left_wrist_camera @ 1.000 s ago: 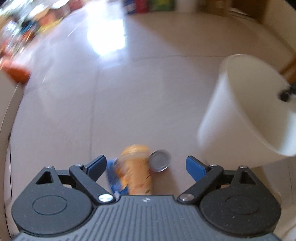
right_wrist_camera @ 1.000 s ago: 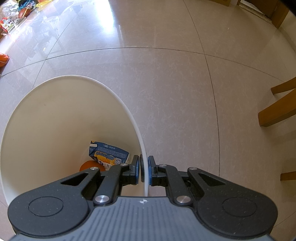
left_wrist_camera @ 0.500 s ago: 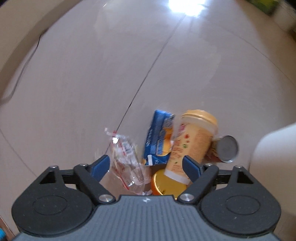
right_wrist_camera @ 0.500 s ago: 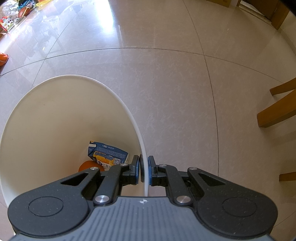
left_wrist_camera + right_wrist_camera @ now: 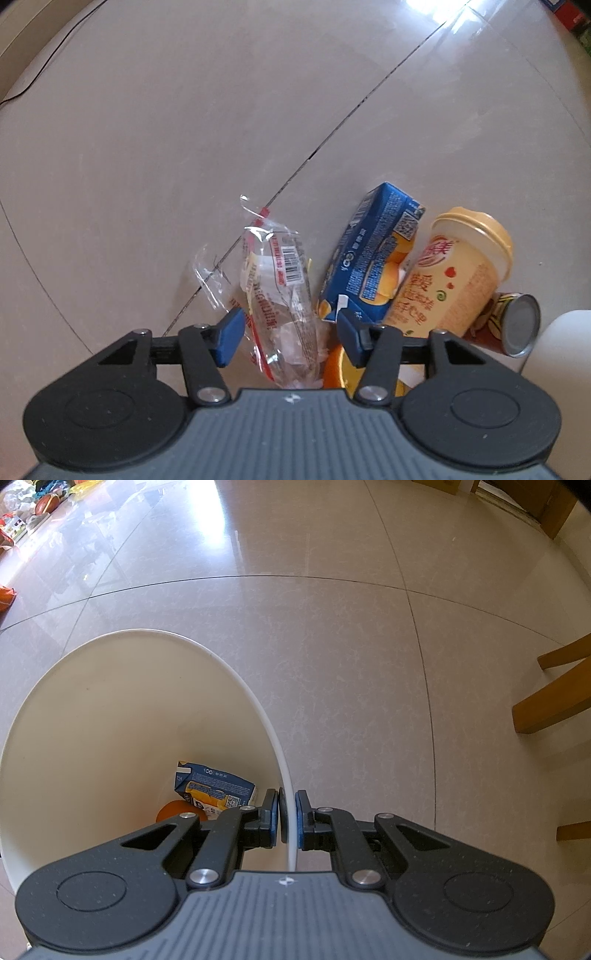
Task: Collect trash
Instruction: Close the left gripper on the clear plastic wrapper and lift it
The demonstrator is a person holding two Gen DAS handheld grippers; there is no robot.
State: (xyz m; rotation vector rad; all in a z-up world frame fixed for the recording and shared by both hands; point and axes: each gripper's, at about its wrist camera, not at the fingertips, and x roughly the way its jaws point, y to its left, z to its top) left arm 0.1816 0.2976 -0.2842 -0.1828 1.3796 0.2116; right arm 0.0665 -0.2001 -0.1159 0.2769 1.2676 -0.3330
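Wrapper (image 5: 275, 295) between spread left fingers (image 5: 231, 336); floor (image 5: 184, 129) beyond bare.

Left gripper (image 5: 290, 338) fingers spread wide (seemingly untouched); right gripper (image 5: 287, 819) clamped.

A crumpled clear plastic wrapper (image 5: 275, 295) with red print and a barcode lies on the tiled floor. Just to its right a blue juice carton (image 5: 373, 258) lies on its side, touching a cream lidded paper cup (image 5: 454, 273), also tipped over. A drink can (image 5: 511, 325) lies behind the cup. The white bin (image 5: 122, 716) already holds another blue carton (image 5: 214, 790).
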